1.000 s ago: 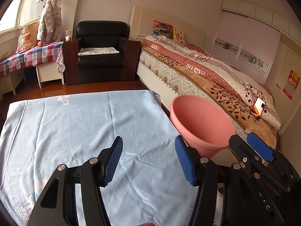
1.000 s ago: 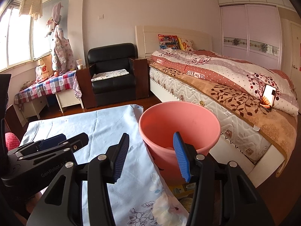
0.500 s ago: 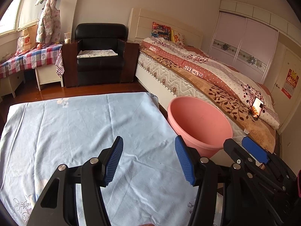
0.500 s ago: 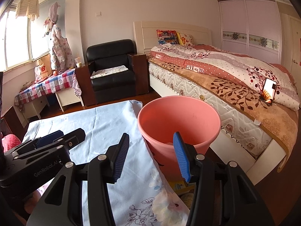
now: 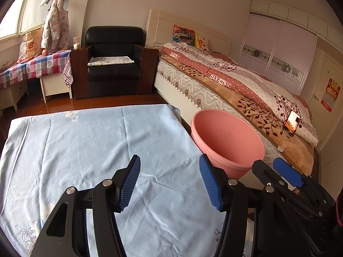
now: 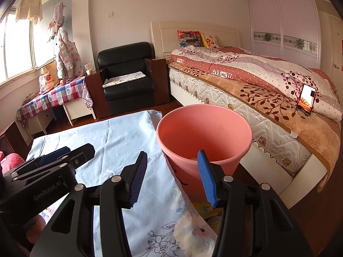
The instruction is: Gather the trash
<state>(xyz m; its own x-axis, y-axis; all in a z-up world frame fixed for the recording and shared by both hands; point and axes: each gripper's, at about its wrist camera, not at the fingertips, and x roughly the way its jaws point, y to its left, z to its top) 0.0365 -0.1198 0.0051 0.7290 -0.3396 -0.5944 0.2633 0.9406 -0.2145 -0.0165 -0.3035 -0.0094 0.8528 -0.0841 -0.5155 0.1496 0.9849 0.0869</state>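
A pink plastic bucket [image 5: 227,141] stands on the floor beside the right edge of the table with the light blue cloth [image 5: 90,145]; it also shows in the right wrist view [image 6: 203,132], with something pale at its bottom. My left gripper [image 5: 169,182] is open and empty above the cloth. My right gripper [image 6: 171,177] is open and empty over the table's right edge, just in front of the bucket. I see no trash on the cloth. Each gripper shows at the edge of the other's view, the right one [image 5: 285,177] and the left one [image 6: 53,160].
A bed [image 5: 235,85] with a phone [image 5: 292,122] propped on it runs along the right. A black armchair [image 5: 113,64] and a checked-cloth side table [image 5: 32,66] stand at the back. Yellow packaging [image 6: 203,208] lies on the floor under the right gripper.
Both grippers have drawn back and lifted slightly, so the bucket sits a little farther off. Both stay open and empty.
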